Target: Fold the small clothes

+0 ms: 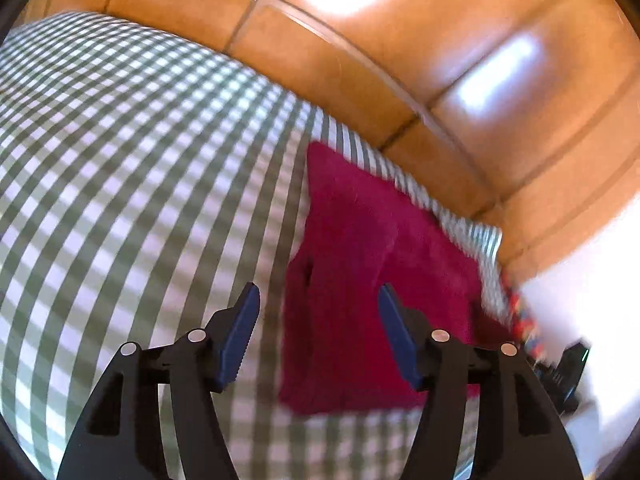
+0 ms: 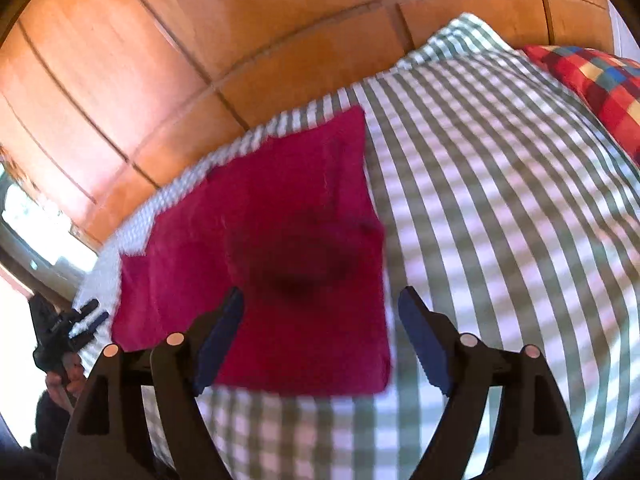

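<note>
Left gripper (image 1: 318,300) jaws wide, empty, right gripper (image 2: 320,304) same, blurred magenta cloth (image 2: 280,248) on checked bedcover (image 2: 500,200).

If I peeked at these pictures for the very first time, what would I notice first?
Probably the bright crimson folded cloth, lying flat on the green-and-white checked bedspread near its edge by the orange tiled floor. Next, the two black claws with blue pads: the left claw and the right claw both stand open above the cloth. A red, yellow and blue checked cushion peeks in at the right.
</note>
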